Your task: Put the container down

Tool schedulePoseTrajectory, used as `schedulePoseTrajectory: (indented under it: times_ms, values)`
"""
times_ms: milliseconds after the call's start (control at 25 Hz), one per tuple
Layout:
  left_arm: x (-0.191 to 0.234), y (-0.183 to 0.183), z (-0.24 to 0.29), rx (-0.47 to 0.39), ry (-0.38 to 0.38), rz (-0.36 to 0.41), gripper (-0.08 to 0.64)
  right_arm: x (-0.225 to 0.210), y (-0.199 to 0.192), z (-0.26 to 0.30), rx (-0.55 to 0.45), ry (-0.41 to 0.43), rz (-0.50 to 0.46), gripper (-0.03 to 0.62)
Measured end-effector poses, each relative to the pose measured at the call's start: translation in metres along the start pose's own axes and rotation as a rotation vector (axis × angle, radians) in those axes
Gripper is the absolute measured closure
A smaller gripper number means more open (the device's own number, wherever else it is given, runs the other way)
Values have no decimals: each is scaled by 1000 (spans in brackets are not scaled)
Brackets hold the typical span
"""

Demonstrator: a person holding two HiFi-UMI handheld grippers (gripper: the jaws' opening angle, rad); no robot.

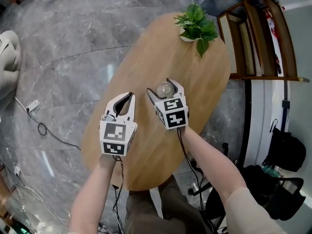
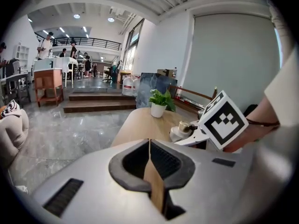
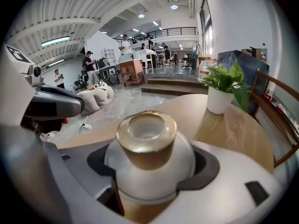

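Here, right hand-held gripper (image 1: 159,87) grasping container (image 3: 147,157), left hand-held gripper (image 1: 129,96) clenched, plant (image 1: 196,24) beyond.

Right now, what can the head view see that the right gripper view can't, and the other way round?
Only the head view: the person's forearms and the black bags off to the right of the table.

Only the right gripper view: the container close up, with its gold-rimmed open top, plus the steps and people far across the hall.

Both: the right gripper with its fingers closed on that container, the left gripper beside it, the potted plant and the wooden table.
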State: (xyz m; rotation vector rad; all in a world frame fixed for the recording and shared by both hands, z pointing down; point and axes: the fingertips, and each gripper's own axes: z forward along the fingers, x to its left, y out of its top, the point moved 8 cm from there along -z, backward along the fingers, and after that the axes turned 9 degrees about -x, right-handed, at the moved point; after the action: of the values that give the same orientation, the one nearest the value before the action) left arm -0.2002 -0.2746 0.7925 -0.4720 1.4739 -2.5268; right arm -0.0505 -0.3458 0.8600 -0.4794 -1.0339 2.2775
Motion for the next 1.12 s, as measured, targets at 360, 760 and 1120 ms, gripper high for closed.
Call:
schedulePoseTrajectory:
  times_ms: [360, 760, 1120]
  values:
    - [-2, -35, 2, 22, 5, -42, 548, 3, -46, 16, 2, -8, 14, 258]
    - [-5, -32, -12, 18, 17, -30, 548, 8, -37, 10, -61, 14, 28, 256]
    - [-7, 40, -40, -45, 27, 17, 548, 6, 46, -48, -167, 34, 103, 259]
